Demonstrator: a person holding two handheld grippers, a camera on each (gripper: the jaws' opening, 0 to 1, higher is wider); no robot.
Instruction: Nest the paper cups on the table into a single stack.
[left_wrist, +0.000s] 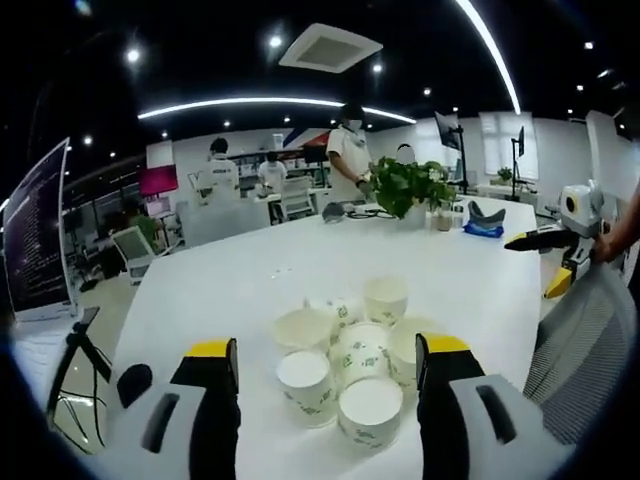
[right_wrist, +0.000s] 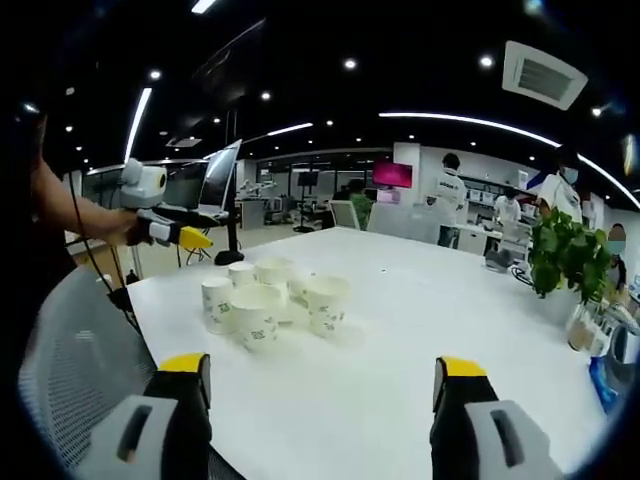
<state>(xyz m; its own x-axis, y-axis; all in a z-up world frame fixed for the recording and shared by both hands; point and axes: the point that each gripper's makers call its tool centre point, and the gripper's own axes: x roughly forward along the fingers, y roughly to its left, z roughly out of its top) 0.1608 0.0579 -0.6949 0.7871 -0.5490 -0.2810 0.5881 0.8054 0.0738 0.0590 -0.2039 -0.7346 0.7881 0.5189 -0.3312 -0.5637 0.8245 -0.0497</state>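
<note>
Spread jaws of the left gripper frame clustered paper cups; neighbours could be toppled. The right gripper is held open, empty.

Each black hand-held gripper has yellow-tipped jaws.

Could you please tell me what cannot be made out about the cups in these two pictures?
- Exact cup count: in both views the paper cups overlap, front ones hiding those behind.
- Already nested or not: too small and crowded in the right gripper view.
- Green print on the cups: too small to read.
- Table near edge: cut off behind the left gripper.
</note>
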